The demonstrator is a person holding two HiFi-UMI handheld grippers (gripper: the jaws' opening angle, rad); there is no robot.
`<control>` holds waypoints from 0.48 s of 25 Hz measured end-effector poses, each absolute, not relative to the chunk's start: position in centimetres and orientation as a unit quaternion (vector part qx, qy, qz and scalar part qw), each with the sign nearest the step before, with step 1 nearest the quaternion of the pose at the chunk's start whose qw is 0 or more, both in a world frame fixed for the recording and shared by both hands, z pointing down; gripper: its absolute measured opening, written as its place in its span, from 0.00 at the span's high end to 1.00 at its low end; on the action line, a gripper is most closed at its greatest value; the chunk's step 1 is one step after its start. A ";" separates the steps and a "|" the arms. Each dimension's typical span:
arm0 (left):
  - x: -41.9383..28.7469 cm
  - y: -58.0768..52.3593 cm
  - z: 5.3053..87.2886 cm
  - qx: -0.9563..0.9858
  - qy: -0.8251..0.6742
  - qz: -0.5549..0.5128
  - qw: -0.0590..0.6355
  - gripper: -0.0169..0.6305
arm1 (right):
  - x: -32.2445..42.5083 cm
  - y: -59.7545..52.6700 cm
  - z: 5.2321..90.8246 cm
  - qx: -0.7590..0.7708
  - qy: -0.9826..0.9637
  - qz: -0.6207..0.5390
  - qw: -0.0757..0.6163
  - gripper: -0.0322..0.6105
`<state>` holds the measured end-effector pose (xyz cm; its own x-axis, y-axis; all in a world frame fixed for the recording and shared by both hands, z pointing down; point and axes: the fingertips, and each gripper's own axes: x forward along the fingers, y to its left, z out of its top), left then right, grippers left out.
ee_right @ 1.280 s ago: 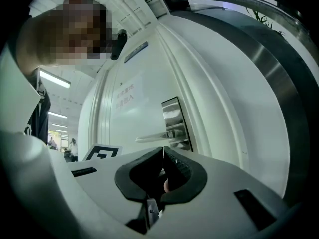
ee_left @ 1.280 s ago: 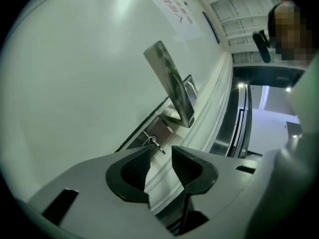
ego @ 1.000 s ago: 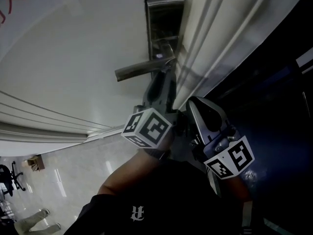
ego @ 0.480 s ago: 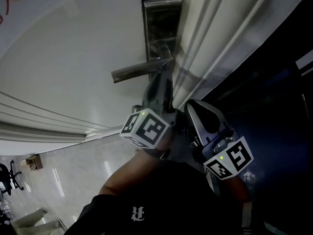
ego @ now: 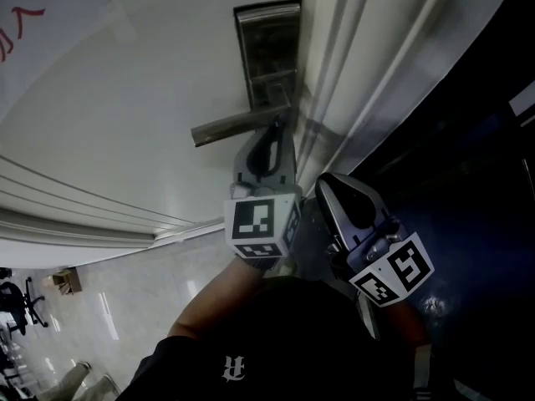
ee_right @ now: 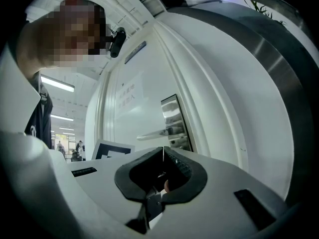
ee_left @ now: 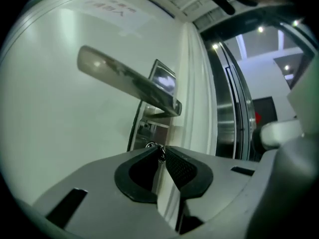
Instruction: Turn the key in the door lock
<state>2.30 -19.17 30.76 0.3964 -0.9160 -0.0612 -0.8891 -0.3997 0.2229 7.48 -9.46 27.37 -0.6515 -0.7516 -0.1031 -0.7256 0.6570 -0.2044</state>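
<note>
From above: a white door (ego: 125,98) carries a tall brushed-metal lock plate (ego: 267,53) with a lever handle (ego: 238,126) sticking out to the left. The left gripper (ego: 282,128) reaches to the plate just under the lever, and its tips hide the key. The right gripper (ego: 330,180) is held just beside it, near the door's edge.

Left gripper view: the jaws have just been closing and now pinch a small silvery key (ee_left: 160,156). Only a sliver shows between the black ribbed pads (ee_left: 182,168), at the plate's lower part beneath the lever.

Right gripper view: the jaws are pressed together with nothing between them, and the lock plate is ahead
</note>
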 end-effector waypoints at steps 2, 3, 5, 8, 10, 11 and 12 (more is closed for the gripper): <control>2.5 -19.1 30.7 0.832 -0.551 -0.055 0.038 0.92 | 7.8 -9.5 27.2 -0.408 0.905 -0.073 0.094 0.93; 2.5 -19.1 30.7 0.831 -0.555 -0.041 0.021 0.92 | 8.0 -9.5 27.1 -0.409 0.905 -0.072 0.096 0.93; 2.7 -19.1 30.7 0.829 -0.560 -0.014 -0.012 0.92 | 8.4 -9.6 26.9 -0.411 0.903 -0.072 0.101 0.93; 2.8 -19.1 30.8 0.825 -0.561 0.026 -0.057 0.92 | 9.0 -9.8 26.6 -0.413 0.901 -0.075 0.109 0.93; 2.9 -19.0 30.8 0.820 -0.564 0.050 -0.085 0.92 | 9.3 -9.8 26.5 -0.414 0.900 -0.077 0.113 0.93; 2.9 -19.0 30.8 0.816 -0.566 0.060 -0.100 0.92 | 9.5 -9.8 26.5 -0.415 0.899 -0.078 0.114 0.93; 3.0 -19.1 30.8 0.811 -0.569 0.067 -0.117 0.92 | 9.6 -9.8 26.4 -0.414 0.899 -0.078 0.116 0.93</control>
<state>3.03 -19.06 30.84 0.3429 -0.9391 -0.0243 -0.9076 -0.3245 -0.2666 9.58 -9.84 26.42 -0.6296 -0.7636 -0.1433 -0.7272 0.6441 -0.2372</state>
